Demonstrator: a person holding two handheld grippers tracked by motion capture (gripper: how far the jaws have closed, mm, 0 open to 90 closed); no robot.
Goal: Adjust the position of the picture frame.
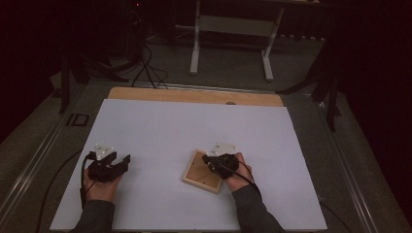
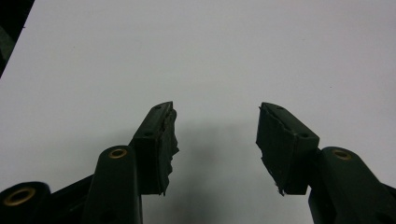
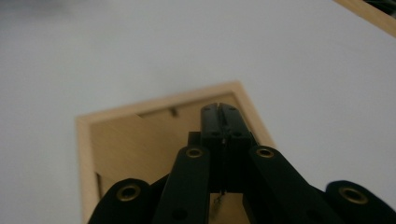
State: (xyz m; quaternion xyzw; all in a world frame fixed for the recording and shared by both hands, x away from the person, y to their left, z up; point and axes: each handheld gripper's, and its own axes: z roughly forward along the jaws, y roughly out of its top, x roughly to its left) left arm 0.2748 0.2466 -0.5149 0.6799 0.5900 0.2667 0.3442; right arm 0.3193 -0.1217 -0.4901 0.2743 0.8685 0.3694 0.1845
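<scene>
A shallow square wooden tray (image 1: 198, 175) with flat wooden pieces lying in it rests on the white sheet (image 1: 194, 131), right of the middle near the front. My right gripper (image 1: 208, 160) hovers over the tray's far right part. In the right gripper view its jaws (image 3: 219, 108) are pressed together above the tray's inside (image 3: 135, 140), near the raised rim, and I see nothing between them. My left gripper (image 1: 120, 159) rests at the front left, well apart from the tray. Its jaws (image 2: 217, 126) stand wide apart over bare white sheet.
The sheet covers a wooden tabletop whose far edge (image 1: 194, 95) shows as a strip. Beyond it a white-legged desk (image 1: 233, 29) stands on the floor, with cables (image 1: 145, 68) and dark stands to either side.
</scene>
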